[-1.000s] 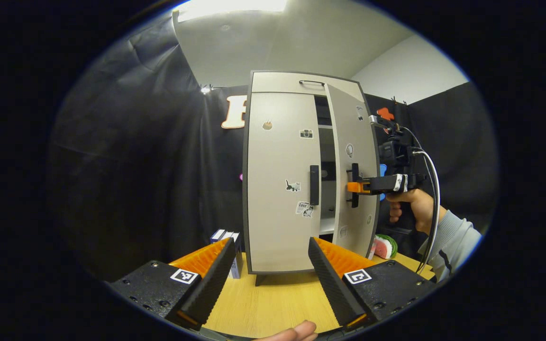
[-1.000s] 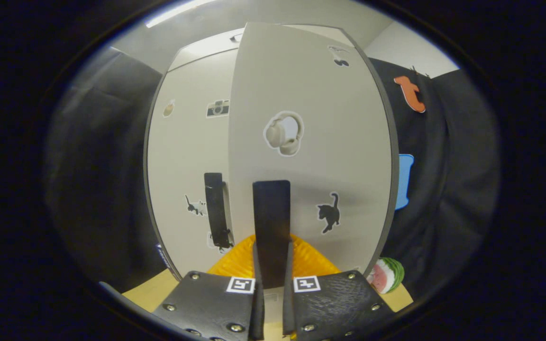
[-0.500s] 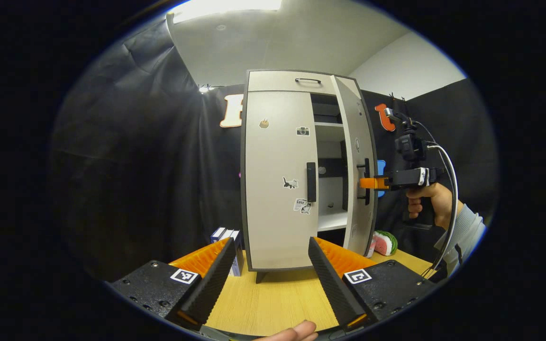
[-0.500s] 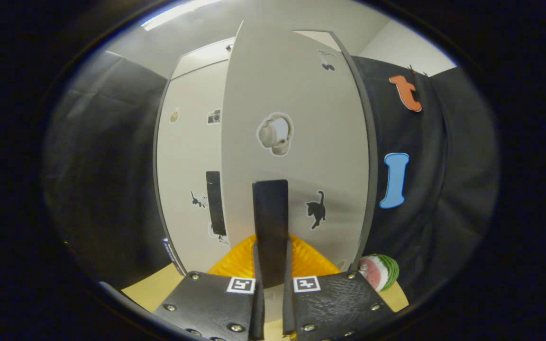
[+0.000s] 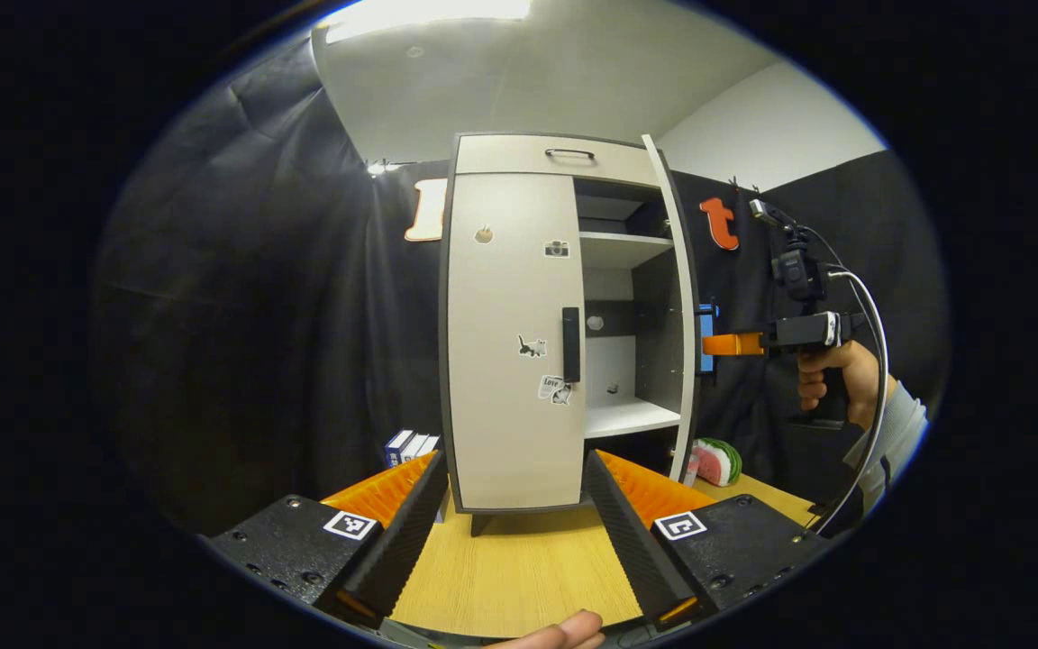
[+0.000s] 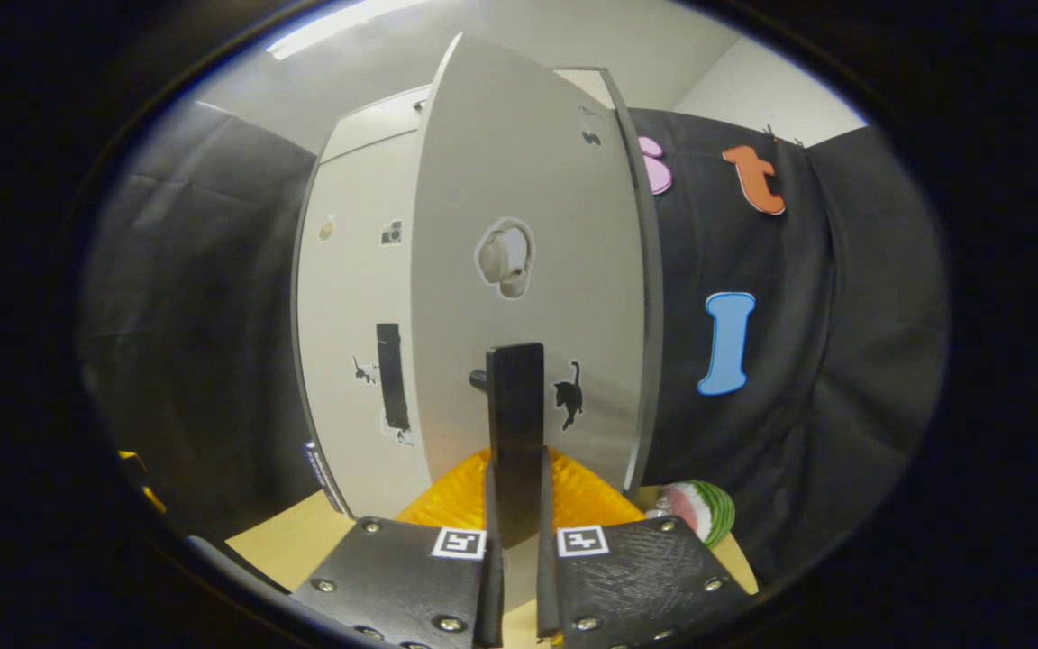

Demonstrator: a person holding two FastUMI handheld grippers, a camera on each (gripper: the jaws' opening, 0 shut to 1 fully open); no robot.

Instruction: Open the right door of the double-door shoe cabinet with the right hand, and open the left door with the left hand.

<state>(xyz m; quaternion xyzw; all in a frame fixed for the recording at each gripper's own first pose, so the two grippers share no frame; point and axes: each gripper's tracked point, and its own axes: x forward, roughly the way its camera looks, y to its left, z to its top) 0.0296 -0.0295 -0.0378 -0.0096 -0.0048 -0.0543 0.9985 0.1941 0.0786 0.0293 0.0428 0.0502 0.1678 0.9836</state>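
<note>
Shoe cabinet (image 5: 519, 361) upright on the wooden table (image 5: 519, 577), at the far middle in the left gripper view. Right door (image 5: 683, 306) swung wide, seen almost edge-on there, baring 2 white shelves (image 5: 627, 416) and a dark inner wall. Left door (image 5: 505, 342) flat against the frame, its vertical black handle (image 5: 570, 344) free of any grip. Small stickers on the left door, a drawer pull (image 5: 569, 153) on the top panel.

Right gripper (image 6: 516, 532) clenched on the right door's handle (image 6: 514, 424) in the right gripper view, both fingers pressed against the black bar. Same view faces the outer side of that door (image 6: 528, 270), with a headphone sticker (image 6: 503, 257) and a cat sticker (image 6: 569, 395), nothing of the inside. From the left gripper view, the right gripper (image 5: 715, 344) at the door's edge, held by a hand (image 5: 830, 379) in a grey sleeve, with a cable looping down.

Left gripper (image 5: 510, 514) released, fingers spread wide, near over the table and well apart from the cabinet. Fingertip (image 5: 564, 631) at the bottom edge.

Boxes (image 5: 411, 446) left of the cabinet, a watermelon-slice toy (image 5: 715, 461) at the right.
</note>
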